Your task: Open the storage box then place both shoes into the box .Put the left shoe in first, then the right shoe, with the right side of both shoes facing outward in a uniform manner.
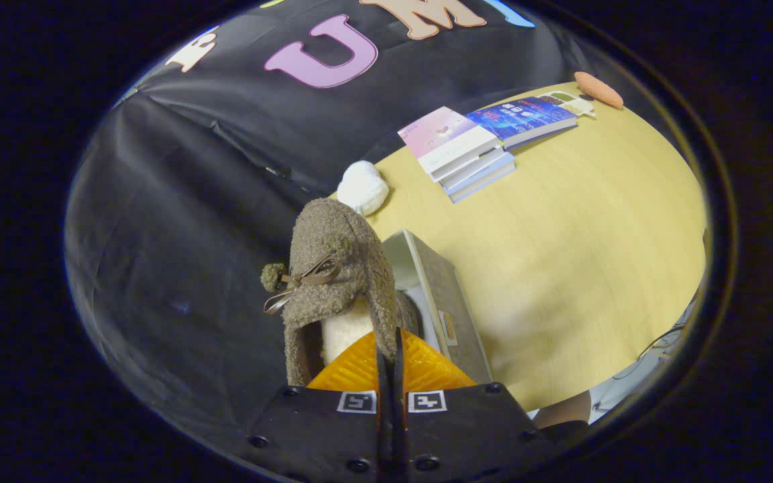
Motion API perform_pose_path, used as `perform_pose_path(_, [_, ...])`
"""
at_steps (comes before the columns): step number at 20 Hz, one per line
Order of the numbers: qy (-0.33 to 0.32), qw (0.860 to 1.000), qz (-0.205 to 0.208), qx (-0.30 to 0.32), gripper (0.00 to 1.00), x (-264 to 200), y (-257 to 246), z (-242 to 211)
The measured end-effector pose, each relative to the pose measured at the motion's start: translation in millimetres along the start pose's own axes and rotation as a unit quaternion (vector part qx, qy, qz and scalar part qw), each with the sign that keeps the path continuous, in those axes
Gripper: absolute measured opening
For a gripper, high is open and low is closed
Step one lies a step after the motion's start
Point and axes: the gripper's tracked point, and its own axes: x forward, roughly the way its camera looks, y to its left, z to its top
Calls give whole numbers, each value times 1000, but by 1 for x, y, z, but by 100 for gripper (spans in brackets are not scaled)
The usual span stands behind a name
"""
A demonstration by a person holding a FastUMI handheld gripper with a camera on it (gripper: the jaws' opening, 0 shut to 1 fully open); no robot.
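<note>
Brown fuzzy shoe [333, 282] with cream lining hangs pinched in the orange jaws of the gripper [390, 349]. Just beside the shoe stands the grey storage box [450, 302], open on the pale wooden counter [574, 255].

You won't find any readable text here: the covers of the stacked books [470, 144] on the far side of the table are too small and blurred, and the square markers [392, 401] on your gripper carry patterns only, not words.

Claw [390, 349]: orange ribbed fingers [353, 369], black screwed body, square markers.
</note>
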Motion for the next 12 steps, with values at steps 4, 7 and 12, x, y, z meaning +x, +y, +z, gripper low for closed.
perform_pose_path(4, [15, 999, -32, -13, 4, 9, -15, -13])
perform_pose_path(7, [16, 999, -40, -13, 4, 11, -19, -15])
perform_pose_path(12, [14, 999, -46, -15, 9, 11, -23, -13])
